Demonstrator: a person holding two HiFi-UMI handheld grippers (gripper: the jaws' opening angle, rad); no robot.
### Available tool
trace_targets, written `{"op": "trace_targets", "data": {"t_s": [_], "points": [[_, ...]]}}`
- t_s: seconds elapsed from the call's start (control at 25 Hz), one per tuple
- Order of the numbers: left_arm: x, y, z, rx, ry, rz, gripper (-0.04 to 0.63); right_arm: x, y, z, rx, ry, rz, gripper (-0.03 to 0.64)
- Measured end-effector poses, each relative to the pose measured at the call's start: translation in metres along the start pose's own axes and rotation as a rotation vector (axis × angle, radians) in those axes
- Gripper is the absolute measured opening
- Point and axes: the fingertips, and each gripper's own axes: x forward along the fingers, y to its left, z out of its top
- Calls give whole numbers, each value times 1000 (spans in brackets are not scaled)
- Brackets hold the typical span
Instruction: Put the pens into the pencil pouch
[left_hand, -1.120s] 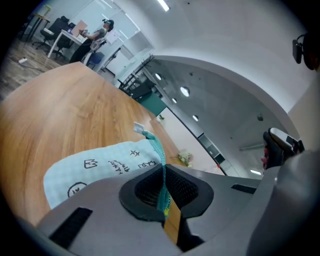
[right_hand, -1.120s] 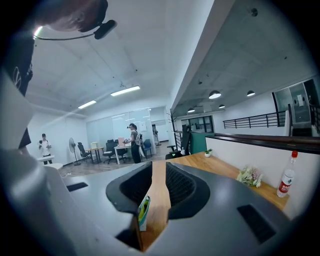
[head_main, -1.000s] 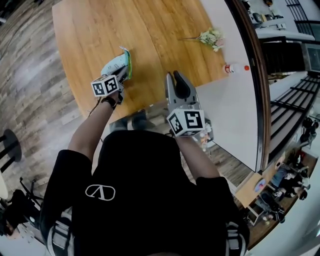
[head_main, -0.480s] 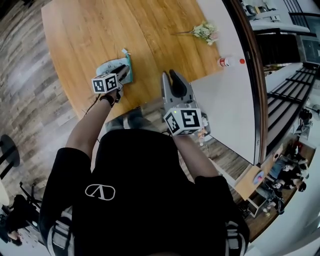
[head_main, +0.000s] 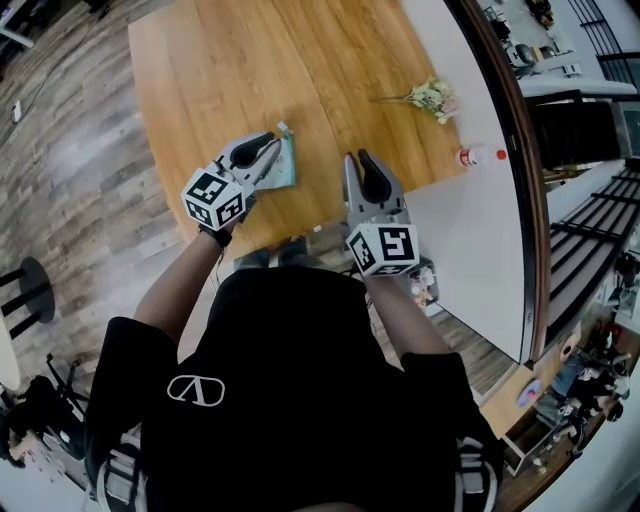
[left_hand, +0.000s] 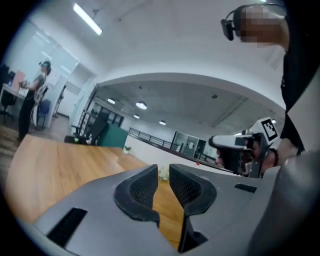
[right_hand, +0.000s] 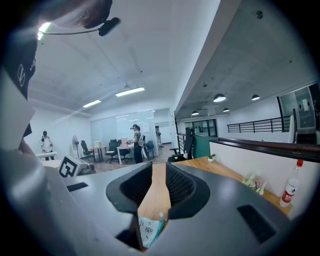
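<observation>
Both arms reach forward. The left claw (head_main: 270, 148) points nearly level, its jaws opening with nothing between them. The right claw (head_main: 357, 160) points level too, jaws a little apart, empty.

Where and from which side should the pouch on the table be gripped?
Probably the teal long edge, from the person's right. The pencil pouch lies flat on the table, so only a thin edge fits between jaws, and that edge faces the right hand-held gripper.

On table (head_main: 220, 80), toward near edge, pencil pouch (head_main: 285, 170); well right, by right edge, flowers (head_main: 432, 97); nearer along that edge, bottle (head_main: 472, 156).
</observation>
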Motion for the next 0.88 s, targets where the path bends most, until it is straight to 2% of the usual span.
{"op": "trace_targets", "data": {"t_s": [0.16,0.32,0.44,0.6,0.68,0.88], "points": [[-36,-19,59,146,-97,40,61,10,16,10,-18,-29,58,84],[-73,-30,103,245,-167,122,53,14,34,19,-45,-56,102,83],[-93,-34,123,300,-189,187,32,16,43,24,-52,-76,125,74],[-112,-34,135,306,-200,248,5,17,51,29,-68,-97,137,43],[-116,-34,135,295,-201,260,5,16,53,31,-79,-107,131,-2],[-119,-33,132,270,-206,261,5,13,58,34,-97,-122,133,-2]]}}
